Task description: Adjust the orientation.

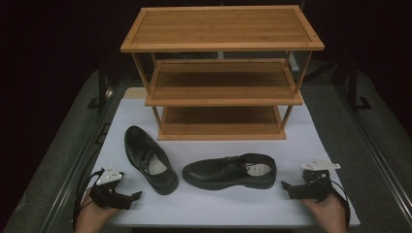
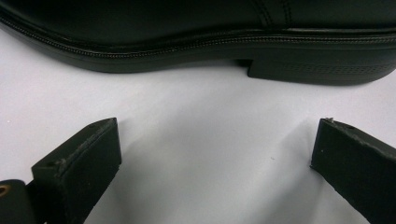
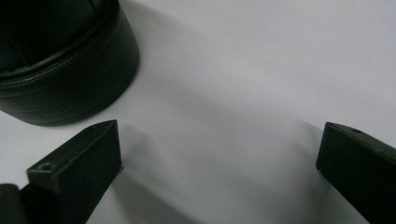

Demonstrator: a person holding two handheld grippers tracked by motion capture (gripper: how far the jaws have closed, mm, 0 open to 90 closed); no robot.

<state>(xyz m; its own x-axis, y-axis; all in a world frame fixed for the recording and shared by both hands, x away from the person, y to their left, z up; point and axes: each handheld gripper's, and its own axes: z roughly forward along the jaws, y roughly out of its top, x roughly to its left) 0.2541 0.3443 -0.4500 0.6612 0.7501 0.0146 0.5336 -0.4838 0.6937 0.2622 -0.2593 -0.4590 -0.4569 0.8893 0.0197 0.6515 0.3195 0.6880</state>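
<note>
Both hand-held grippers, left [image 1: 137, 195] and right [image 1: 284, 185], are gaping wide, holding nothing. Two black shoes [image 1: 228, 171] are lying between them, rack [image 1: 221, 73] at twelve o'clock. Likely best: approaching heel-first, squarely.

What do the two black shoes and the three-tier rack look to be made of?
Left shoe and right shoe: smooth black leather or a leather-look synthetic, with a soft sheen and stitched welt; the heel block looks like matte rubber with a moulded dot pattern. Rack: light wood, probably bamboo, judging by its honey colour and fine parallel strips, with a satin finish.
</note>
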